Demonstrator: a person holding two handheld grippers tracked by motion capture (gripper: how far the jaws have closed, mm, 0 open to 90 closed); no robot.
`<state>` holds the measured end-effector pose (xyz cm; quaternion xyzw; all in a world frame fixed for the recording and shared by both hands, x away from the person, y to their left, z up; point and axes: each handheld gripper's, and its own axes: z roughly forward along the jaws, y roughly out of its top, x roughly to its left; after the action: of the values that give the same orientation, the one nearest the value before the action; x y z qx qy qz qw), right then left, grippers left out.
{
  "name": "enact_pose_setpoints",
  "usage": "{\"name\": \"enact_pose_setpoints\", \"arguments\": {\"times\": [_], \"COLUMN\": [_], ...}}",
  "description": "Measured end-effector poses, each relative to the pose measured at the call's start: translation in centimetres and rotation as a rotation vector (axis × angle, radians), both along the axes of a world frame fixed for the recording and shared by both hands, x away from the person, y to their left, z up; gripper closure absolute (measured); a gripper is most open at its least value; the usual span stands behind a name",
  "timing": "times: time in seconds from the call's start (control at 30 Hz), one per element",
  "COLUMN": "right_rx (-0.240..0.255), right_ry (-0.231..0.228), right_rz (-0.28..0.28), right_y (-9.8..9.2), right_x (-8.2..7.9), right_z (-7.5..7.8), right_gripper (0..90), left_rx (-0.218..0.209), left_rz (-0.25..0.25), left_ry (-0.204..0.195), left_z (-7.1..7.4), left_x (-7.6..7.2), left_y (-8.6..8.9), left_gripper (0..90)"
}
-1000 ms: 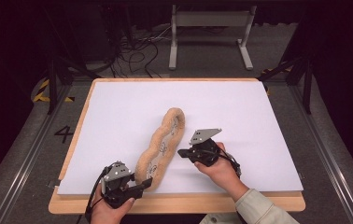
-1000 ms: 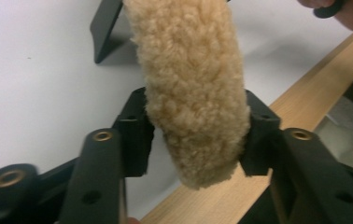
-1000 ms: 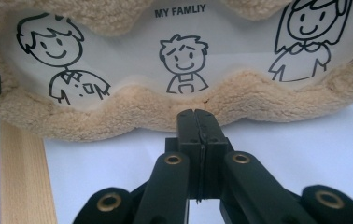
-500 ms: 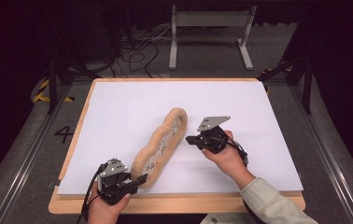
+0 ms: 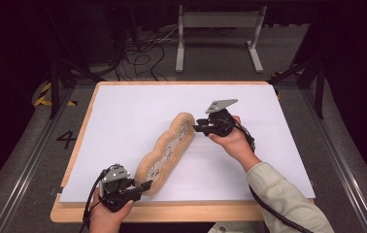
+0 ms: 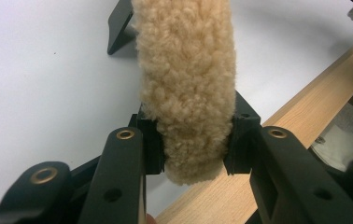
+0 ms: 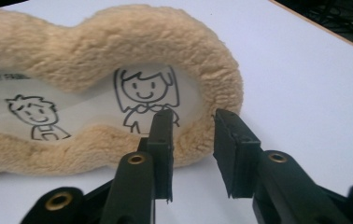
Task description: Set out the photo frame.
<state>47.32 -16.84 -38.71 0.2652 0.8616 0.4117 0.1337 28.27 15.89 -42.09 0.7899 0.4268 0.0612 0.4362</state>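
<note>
A long tan fleece-rimmed pad (image 5: 164,153) with cartoon figures on its white inner panel lies slantwise on the white sheet (image 5: 123,116). At its near end, my left gripper (image 5: 142,187) is shut on the fleece rim (image 6: 184,70), whose fluff is squeezed between both pads of the left gripper (image 6: 195,140). My right gripper (image 5: 197,127) sits at the pad's far end, to its right. Its jaws have just been opening and stand apart with nothing pinched. In the right gripper view the right gripper (image 7: 193,116) points at the rim (image 7: 132,37) beside a drawn girl (image 7: 144,93).
The white sheet covers a wooden tabletop whose bare edge (image 5: 172,213) runs along the near side. Beyond the table stand a metal frame (image 5: 218,29) and floor cables (image 5: 142,53). A painted "4" (image 5: 67,140) marks the floor at left.
My right gripper has moved away from me along the pad's right side to its far end, and its jaws have parted. The left gripper has stayed at the near end.
</note>
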Motion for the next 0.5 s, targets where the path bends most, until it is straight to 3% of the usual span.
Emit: {"name": "enact_pose_setpoints", "arguments": {"times": [0.17,0.4,0.5], "right_rx": [0.005,-0.012,0.013], "right_ry": [0.029,0.041,0.059], "right_rz": [-0.004,-0.005,0.014], "right_y": [0.1,0.8,1.1], "right_x": [1.8,3.0,3.6], "right_z": [-1.0,-1.8,-2.3], "right_gripper": [61.0,59.8,59.1], "left_rx": [-0.002,-0.004,-0.005], "left_rz": [-0.002,-0.004,-0.006], "left_ry": [0.001,0.002,0.002], "left_z": [0.0,0.0,0.0], "left_x": [0.0,0.0,0.0], "left_y": [0.0,0.0,0.0], "left_gripper": [66.5,66.5,66.4]}}
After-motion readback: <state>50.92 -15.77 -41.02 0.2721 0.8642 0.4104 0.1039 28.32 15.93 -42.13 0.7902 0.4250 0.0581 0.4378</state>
